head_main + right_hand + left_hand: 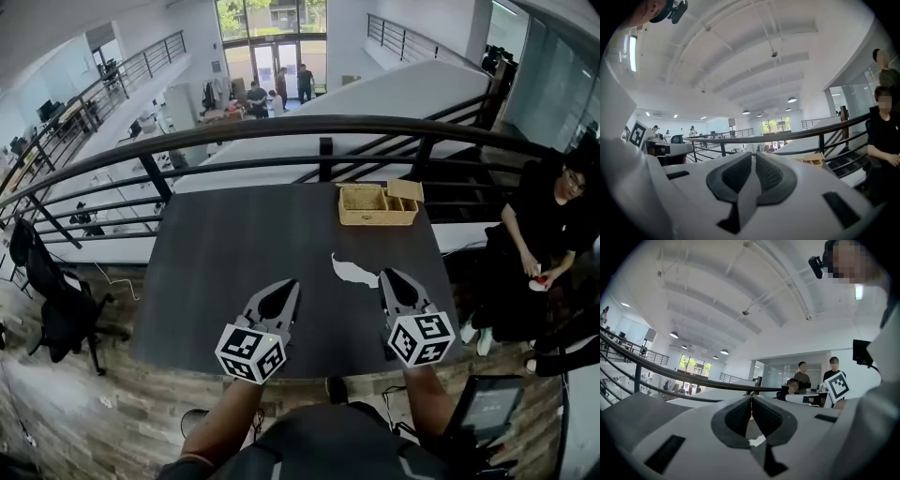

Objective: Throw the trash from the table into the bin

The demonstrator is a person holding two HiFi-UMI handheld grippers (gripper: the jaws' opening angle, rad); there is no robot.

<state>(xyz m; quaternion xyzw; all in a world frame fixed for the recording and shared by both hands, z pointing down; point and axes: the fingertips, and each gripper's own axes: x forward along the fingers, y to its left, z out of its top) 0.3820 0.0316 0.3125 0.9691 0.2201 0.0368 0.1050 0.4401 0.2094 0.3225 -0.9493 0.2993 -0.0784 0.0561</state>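
Observation:
A white crumpled scrap (354, 271) lies on the dark table (244, 253), right of centre. My right gripper (386, 274) hovers over the table's near right part, its tips just right of the scrap, jaws shut and empty. My left gripper (292, 285) is level with it to the scrap's left, jaws together with nothing held. In the left gripper view the left gripper (751, 398) has its pads meeting at the tip. The right gripper (753, 157) in its own view is likewise shut. No bin is in view.
A wicker basket (377, 205) stands at the table's far right corner, also visible as the basket (813, 159) in the right gripper view. A black railing (281, 127) runs behind the table. A seated person (544, 225) is at the right, and an office chair (56, 300) at the left.

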